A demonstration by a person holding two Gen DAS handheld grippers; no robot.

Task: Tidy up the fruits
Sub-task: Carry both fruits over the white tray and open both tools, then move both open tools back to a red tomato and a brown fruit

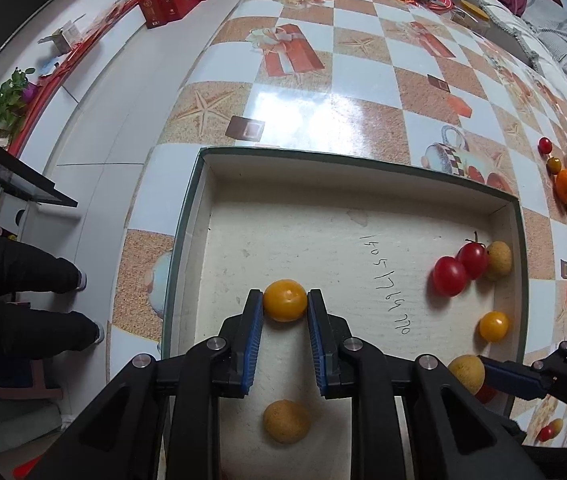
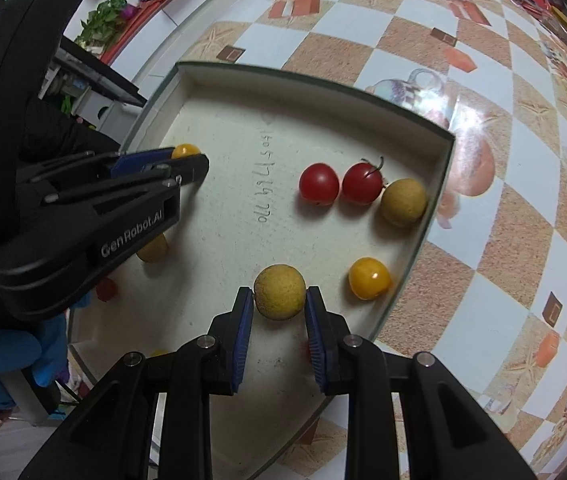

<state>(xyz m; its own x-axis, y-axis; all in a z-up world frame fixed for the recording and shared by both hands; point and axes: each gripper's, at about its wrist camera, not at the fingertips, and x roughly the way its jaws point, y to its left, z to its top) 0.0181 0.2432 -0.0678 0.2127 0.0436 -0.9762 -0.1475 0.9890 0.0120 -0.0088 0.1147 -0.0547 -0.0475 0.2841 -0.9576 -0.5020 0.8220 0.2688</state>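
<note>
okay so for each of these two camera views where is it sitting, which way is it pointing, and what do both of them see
Left wrist: on the left gripper, looking along its fingers into the box at a gripped yellow tomato; the person's legs show.
Right wrist: on the right gripper, facing a tan fruit between its fingers; the left gripper shows.
Shared: box, two red tomatoes, checkered table.

Glossy fruit skins, matt cardboard, shiny tablecloth

The shallow box (image 1: 363,216) looks like matt, slightly rough white cardboard with a dark edge. In it, the yellow cherry tomato (image 1: 285,300) and the two red cherry tomatoes (image 2: 339,183) have smooth, glossy skins, while the tan round fruit (image 2: 279,297) looks dull and finely grained. The left gripper (image 1: 285,305) and right gripper (image 2: 279,300) are matt black plastic with ribbed blue pads (image 1: 257,320) and small bright metal pins. Beyond the box, the checked tablecloth (image 1: 323,92) is smooth and reflective.
</note>
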